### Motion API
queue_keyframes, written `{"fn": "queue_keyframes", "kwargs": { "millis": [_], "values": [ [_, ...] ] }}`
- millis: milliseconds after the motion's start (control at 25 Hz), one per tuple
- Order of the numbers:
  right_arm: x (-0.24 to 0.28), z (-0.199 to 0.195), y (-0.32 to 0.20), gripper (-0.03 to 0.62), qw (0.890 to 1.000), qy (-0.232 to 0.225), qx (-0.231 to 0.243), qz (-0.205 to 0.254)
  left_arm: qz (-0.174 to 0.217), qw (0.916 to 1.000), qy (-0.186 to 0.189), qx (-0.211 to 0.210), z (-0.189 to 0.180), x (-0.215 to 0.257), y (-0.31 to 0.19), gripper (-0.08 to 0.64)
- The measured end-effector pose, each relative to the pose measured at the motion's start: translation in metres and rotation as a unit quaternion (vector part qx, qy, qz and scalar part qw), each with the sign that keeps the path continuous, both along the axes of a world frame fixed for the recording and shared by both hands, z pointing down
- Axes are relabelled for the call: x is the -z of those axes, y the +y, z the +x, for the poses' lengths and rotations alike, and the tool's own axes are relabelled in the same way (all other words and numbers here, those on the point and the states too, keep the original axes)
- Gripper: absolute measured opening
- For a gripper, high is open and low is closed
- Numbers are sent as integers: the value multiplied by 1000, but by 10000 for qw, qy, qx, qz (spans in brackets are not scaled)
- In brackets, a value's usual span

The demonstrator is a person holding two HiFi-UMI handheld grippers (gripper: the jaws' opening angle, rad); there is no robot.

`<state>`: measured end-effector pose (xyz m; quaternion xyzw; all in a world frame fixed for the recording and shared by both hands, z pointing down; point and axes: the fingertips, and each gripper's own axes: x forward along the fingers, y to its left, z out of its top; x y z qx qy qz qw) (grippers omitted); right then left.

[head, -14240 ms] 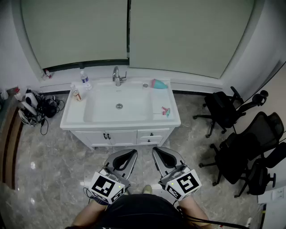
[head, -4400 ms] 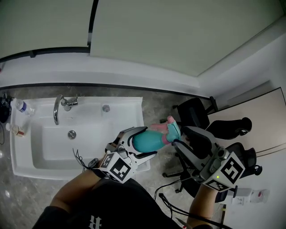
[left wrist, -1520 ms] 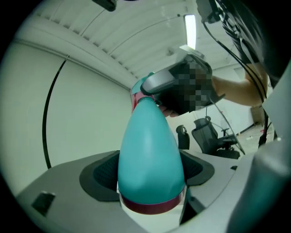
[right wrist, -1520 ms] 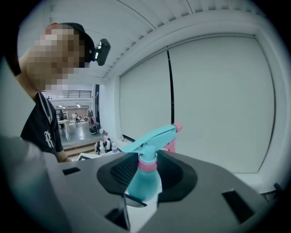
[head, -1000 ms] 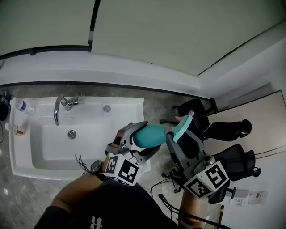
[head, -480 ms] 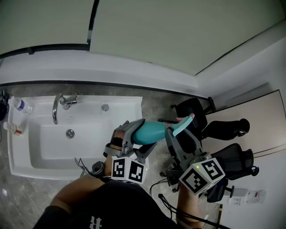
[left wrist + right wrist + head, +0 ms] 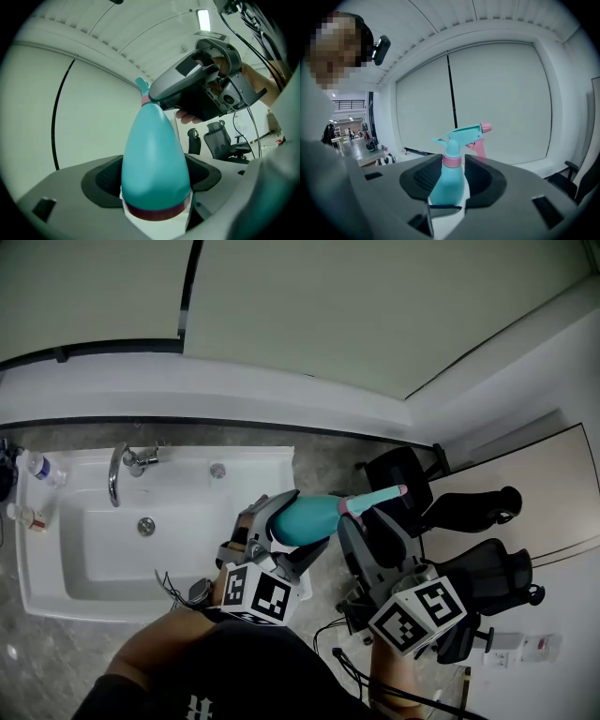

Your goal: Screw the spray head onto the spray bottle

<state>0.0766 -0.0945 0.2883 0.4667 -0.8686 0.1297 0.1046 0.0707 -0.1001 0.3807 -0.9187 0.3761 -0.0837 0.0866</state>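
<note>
The teal spray bottle (image 7: 302, 515) lies nearly level in the air beside the sink. My left gripper (image 7: 289, 527) is shut on its wide lower body (image 7: 154, 164), near the dark red base band. The teal spray head (image 7: 373, 497), with its pink nozzle and trigger (image 7: 478, 148), sits on the bottle's neck and points right. My right gripper (image 7: 362, 518) is shut at the pink collar (image 7: 451, 161), its pads flanking the narrow neck. The left gripper view shows the right gripper (image 7: 201, 89) over the bottle's tip.
A white sink (image 7: 56, 589) with a faucet (image 7: 116, 475) stands to the left below, small bottles (image 7: 32, 465) on its left rim. Black office chairs (image 7: 398, 471) stand below on the right. A pale window wall fills the background.
The right gripper has rolled and drawn in a little. The spray head has swung from pointing up-right to lying flatter toward the right. The left gripper keeps its hold on the bottle.
</note>
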Motion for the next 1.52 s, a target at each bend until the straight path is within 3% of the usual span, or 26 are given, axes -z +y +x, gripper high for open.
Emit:
{"fn": "queue_keyframes", "kwargs": {
  "millis": [200, 320, 440, 520, 560, 640, 800, 960, 1120, 1240, 1360, 1440, 1520],
  "values": [
    [9, -3, 11, 132, 9997, -82, 212, -16, -105, 9991, 372, -200, -3, 9, 1, 391],
    [38, 0, 31, 132, 9964, -264, 735, 316, -208, 9968, 591, -496, -5, 14, 5, 390],
    [70, 24, 41, 133, 9825, -680, 1511, 853, -269, 9924, 723, -959, -9, 22, 13, 391],
    [74, 37, 38, 156, 9636, -1161, 2260, 832, -253, 9894, 729, -1227, -13, 30, 17, 390],
    [71, 40, 35, 202, 9520, -1366, 2640, 733, -248, 9878, 724, -1352, -14, 35, 20, 390],
    [60, 37, 29, 241, 9300, -1526, 3304, 511, -250, 9838, 674, -1644, -15, 43, 28, 390],
    [43, 16, 33, 271, 8836, -1396, 4458, 323, -316, 9691, 630, -2363, -12, 55, 52, 391],
    [73, 3, 43, 337, 8337, -1467, 5278, 700, -468, 9539, 675, -2887, -9, 61, 69, 391],
    [77, -32, 58, 337, 7994, -1129, 5863, 664, -510, 9481, 598, -3080, -10, 55, 80, 391],
    [73, -46, 68, 337, 7885, -830, 6060, 642, -529, 9443, 613, -3189, -6, 56, 81, 391],
    [71, -49, 71, 330, 7935, -669, 6013, 664, -559, 9421, 640, -3243, -4, 54, 81, 391],
    [69, -50, 70, 226, 8017, -575, 5909, 693, -601, 9407, 663, -3272, -3, 52, 81, 391],
    [67, -49, 69, 170, 8066, -488, 5849, 702, -681, 9389, 696, -3302, -4, 50, 78, 391]
  ]
}}
